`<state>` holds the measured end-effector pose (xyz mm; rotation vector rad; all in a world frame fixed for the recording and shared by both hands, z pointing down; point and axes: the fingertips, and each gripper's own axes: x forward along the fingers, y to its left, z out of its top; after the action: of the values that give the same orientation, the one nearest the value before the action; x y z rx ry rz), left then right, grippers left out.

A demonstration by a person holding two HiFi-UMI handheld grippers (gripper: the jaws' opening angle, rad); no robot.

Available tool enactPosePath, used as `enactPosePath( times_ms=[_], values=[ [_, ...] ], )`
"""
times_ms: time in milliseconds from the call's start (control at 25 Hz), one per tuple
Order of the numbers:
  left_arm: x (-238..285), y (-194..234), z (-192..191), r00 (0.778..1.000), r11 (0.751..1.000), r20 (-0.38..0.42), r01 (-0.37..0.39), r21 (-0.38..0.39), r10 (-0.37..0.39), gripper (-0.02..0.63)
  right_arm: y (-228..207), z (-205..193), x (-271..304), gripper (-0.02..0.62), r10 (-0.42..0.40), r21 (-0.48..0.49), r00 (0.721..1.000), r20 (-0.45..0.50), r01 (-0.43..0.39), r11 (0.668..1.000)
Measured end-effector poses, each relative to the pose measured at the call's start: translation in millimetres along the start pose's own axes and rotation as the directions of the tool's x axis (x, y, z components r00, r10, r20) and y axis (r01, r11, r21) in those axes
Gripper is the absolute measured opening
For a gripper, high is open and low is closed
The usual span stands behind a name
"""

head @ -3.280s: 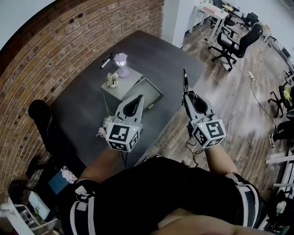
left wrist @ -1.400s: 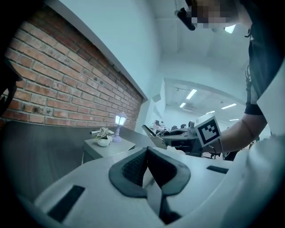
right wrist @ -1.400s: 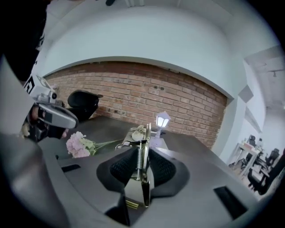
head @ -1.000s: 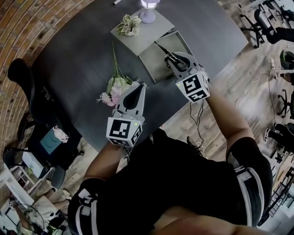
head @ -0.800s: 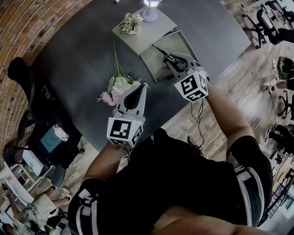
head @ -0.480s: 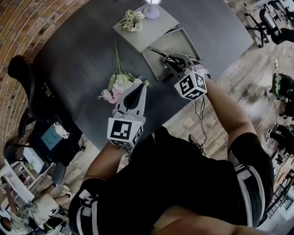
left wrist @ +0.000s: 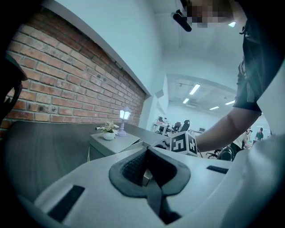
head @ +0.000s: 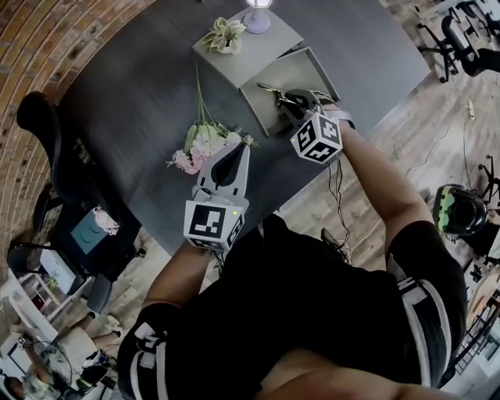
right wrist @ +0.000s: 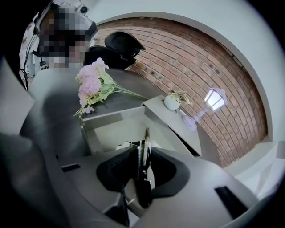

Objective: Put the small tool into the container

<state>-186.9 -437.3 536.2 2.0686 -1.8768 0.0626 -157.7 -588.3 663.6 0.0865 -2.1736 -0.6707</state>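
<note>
The small tool (head: 273, 91) is a slim pair of pliers with dark handles and a spring. My right gripper (head: 291, 100) is shut on it and holds it low over the open grey drawer (head: 312, 61), tip pointing in. In the right gripper view the tool (right wrist: 146, 133) stands on edge between the pads of the right gripper (right wrist: 143, 150), and the drawer (right wrist: 111, 115) lies just below. My left gripper (head: 232, 150) hovers near the table's front edge, shut and holding nothing. In its own view the left gripper (left wrist: 146, 153) shows pads that meet.
The drawer slides out of a low grey box (head: 242, 47) bearing a small potted plant (head: 223, 33) and a lit lamp (head: 256, 17). A pink flower bunch (head: 205, 143) lies on the dark table (head: 141, 86) left of the drawer. A black chair (head: 47, 148) stands at the left.
My right gripper has sunk towards the drawer with the tool and rolled, so its marker cube shows another face. The left gripper has stayed where it was.
</note>
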Motion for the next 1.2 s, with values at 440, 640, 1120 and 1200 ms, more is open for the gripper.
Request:
enactPosePath(
  times_ms=[440,640,1120,1200],
  values=[
    [-2.6,-2.8,9.0,1.000,1.000,0.019,0.009,-0.002,-0.009,0.009,5.2,4.0,-12.0,0.147,0.013,0.000,1.000,-0.016,-0.013,1.000],
    [1.5,-17.0,24.0,0.998,0.999,0.039,0.049,0.018,-0.049,0.009,6.5,11.8,-40.7,0.156,0.001,0.047,1.000,0.023,-0.002,0.999],
    [2.5,-63.4,79.6,0.984,0.981,0.107,0.126,0.147,-0.143,0.009,-47.1,49.3,-174.5,0.046,-0.284,0.521,0.929,0.237,0.125,0.844],
    [0.8,-72.4,88.6,0.979,0.976,0.119,0.142,0.166,-0.163,0.009,-56.4,53.2,-200.6,0.017,-0.350,0.571,0.902,0.254,0.152,0.806]
  ],
)
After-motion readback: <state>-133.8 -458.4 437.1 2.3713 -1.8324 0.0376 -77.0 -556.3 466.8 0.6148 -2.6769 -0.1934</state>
